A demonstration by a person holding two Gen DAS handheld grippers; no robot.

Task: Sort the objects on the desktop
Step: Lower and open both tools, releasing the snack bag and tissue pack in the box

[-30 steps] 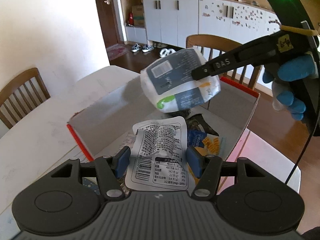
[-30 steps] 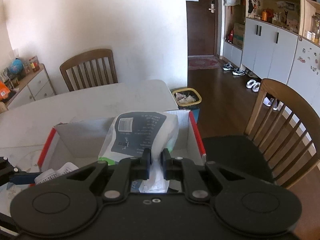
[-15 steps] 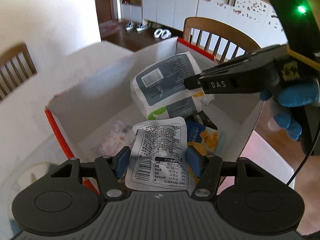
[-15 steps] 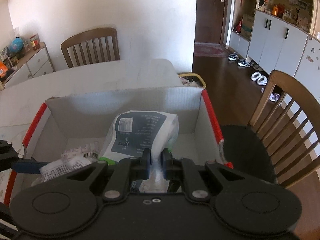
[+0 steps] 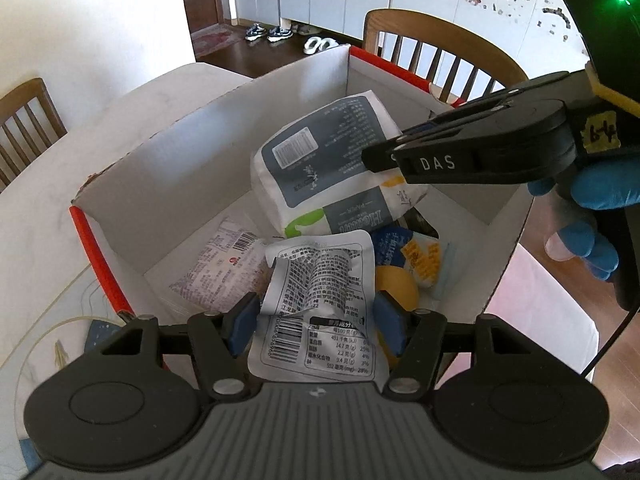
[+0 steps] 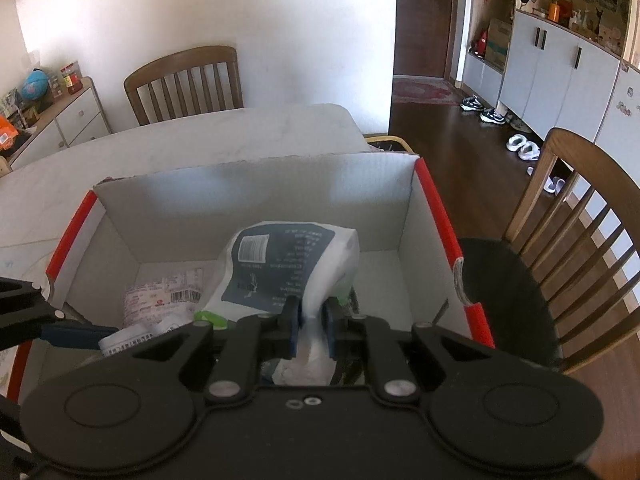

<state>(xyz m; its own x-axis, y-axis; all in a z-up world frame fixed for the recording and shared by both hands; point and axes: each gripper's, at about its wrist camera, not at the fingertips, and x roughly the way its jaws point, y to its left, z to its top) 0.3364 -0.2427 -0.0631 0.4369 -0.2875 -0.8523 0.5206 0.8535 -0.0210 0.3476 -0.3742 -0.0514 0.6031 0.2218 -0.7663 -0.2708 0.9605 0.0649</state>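
While both packs hang inside the box, the right gripper pinching the tissue pack and the left gripper the snack pouch, jaws should open low, over free space.

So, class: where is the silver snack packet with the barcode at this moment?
In the left wrist view the silver snack packet sits low and central between the left gripper's blue pads, over the near edge of the cardboard box, below the tissue pack.

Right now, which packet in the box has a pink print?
The pink-printed packet, lying flat at the box's left side; the other packets are white, grey or blue-yellow.
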